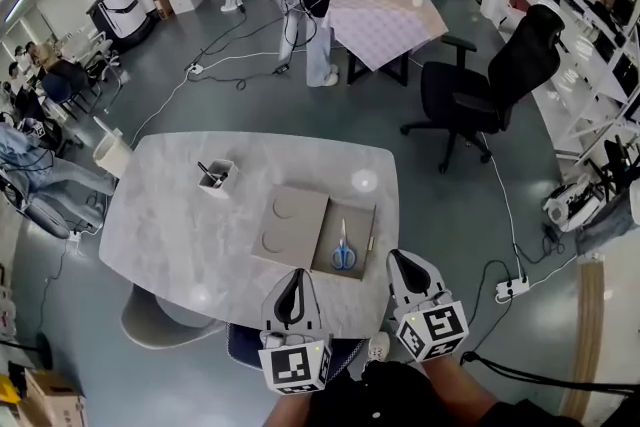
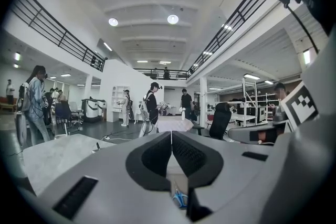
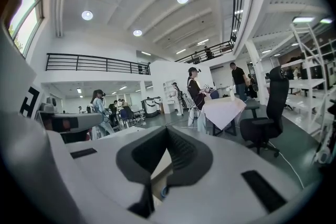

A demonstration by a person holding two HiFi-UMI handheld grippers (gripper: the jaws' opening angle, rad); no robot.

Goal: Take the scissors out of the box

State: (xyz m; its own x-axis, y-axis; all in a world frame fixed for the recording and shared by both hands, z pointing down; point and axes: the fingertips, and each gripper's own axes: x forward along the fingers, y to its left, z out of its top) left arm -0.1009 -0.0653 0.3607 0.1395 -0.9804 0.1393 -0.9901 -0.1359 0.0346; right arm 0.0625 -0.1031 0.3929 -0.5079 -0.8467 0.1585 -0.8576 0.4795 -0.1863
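Both grippers are hovering at the table's (image 1: 180, 215) near edge, short of the box (image 1: 362, 233). The L gripper (image 1: 296, 277) is showing its jaws pressed together w/ nothing between them. The R gripper (image 1: 400, 260) is doing the same: tips meeting, empty.

The scissors (image 1: 343, 247) are lying flat inside the open box, which is sitting by the near edge, toward the right corner. Blue handles are pointing at the near edge, blades at the far edge. The lid (image 1: 290, 227) is lying flat, touching the box's left side.

Step in hand, as I'm reading it: approach, nothing grabbed yet. To do it well, prob. be spreading one gripper's jaws before dipping in, coming down from above, and pinching across the shank just beyond the handles, where it's narrow. Then be lifting straight up so the blades are clearing the box wall. The other gripper could be steadying the box rim so it isn't sliding.

Count: 1 scissors, 1 box, 1 lid, 2 grippers, 1 table. Also 1 small white cup (image 1: 215, 178) toward the far left corner, holding dark pens; no. of pens unclear.
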